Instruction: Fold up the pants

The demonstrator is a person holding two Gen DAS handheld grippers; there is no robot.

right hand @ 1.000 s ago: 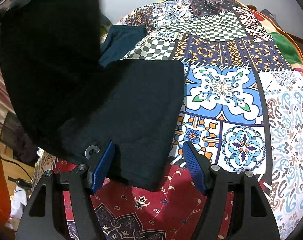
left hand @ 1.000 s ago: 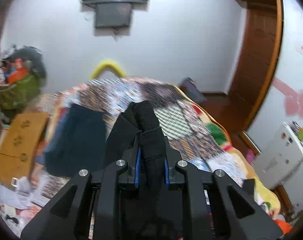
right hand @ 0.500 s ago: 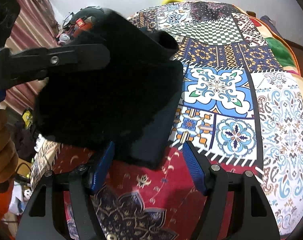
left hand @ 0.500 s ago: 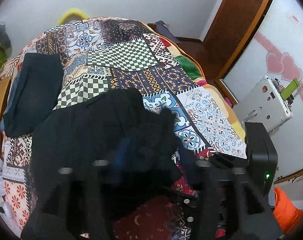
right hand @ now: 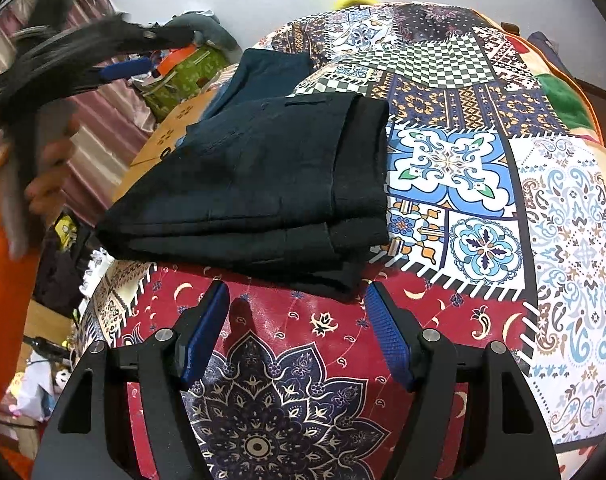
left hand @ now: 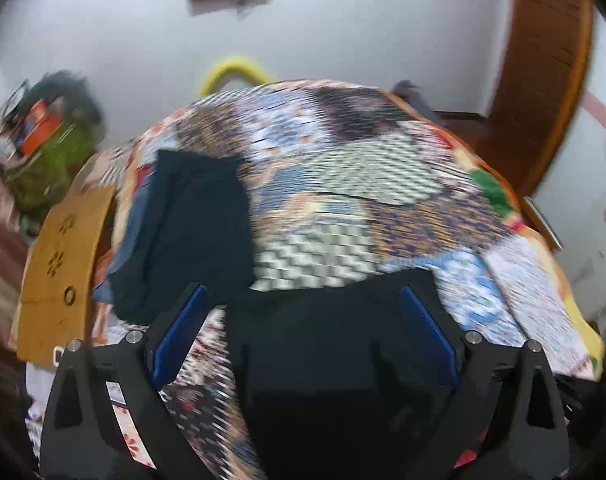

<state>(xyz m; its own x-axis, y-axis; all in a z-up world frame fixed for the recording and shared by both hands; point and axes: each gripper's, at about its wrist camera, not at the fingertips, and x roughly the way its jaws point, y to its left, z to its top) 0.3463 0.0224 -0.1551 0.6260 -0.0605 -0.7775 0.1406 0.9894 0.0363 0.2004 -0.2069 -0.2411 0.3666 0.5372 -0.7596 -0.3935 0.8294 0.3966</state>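
Note:
The black pants (right hand: 259,184) lie folded into a thick rectangle on the patchwork bedspread (right hand: 483,160). My right gripper (right hand: 297,300) is open and empty, just in front of the fold's near edge. My left gripper (left hand: 303,308) is open and empty above the same pants (left hand: 327,328), which show blurred between its fingers. In the right wrist view the left gripper (right hand: 83,52) is a blurred shape up at the left, held in a hand.
A second folded dark teal garment (right hand: 271,68) lies behind the black pants, also in the left wrist view (left hand: 191,216). A wooden board (left hand: 59,264) and clutter stand left of the bed. A wooden door (left hand: 543,80) is at the right.
My left gripper laid the pants' end down over the rest, opened and lifted away to the left. The pants now lie folded. My right gripper stayed open and pulled back slightly.

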